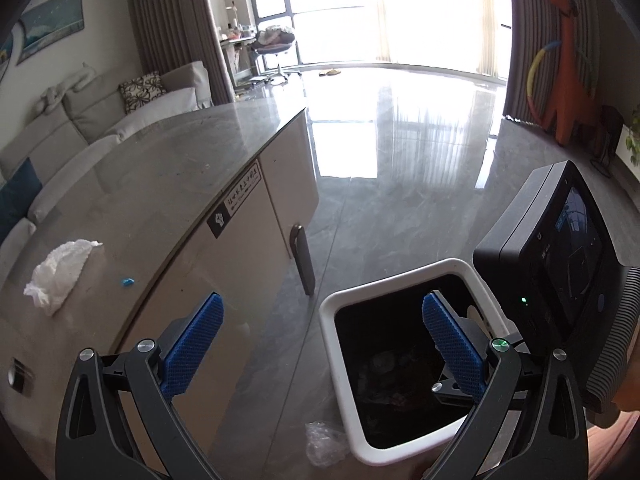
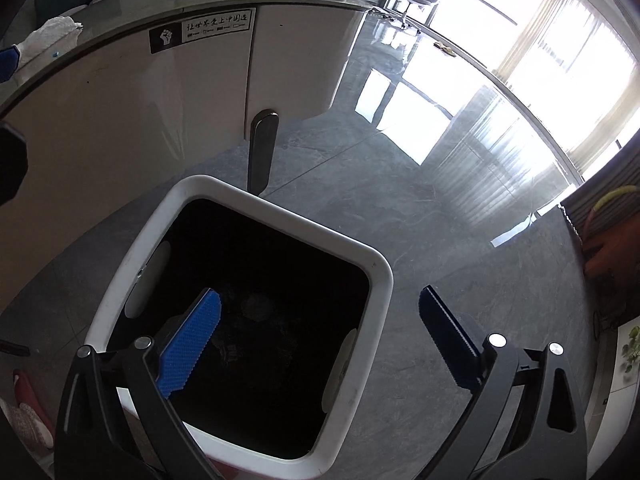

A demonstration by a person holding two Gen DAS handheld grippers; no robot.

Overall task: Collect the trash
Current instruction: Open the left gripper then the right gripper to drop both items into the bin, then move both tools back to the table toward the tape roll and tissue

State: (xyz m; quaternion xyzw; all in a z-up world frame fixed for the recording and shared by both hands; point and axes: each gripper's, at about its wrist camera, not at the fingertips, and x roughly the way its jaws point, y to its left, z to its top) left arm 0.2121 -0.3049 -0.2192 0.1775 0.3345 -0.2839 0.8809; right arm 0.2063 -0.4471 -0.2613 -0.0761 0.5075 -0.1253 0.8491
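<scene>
We hold the right gripper (image 2: 320, 320) spread wide with nothing between its pads, hanging over the white bin (image 2: 384, 276), whose dark inside shows dim rubbish. Our left gripper (image 1: 322, 322) is spread and empty too. A crumpled tissue (image 1: 60, 272) lies on the table (image 1: 160, 184) at nine o'clock, a blue scrap (image 1: 128, 281) just beside it, and a clear wrapper (image 1: 326, 444) on the floor at six o'clock, against the bin
</scene>
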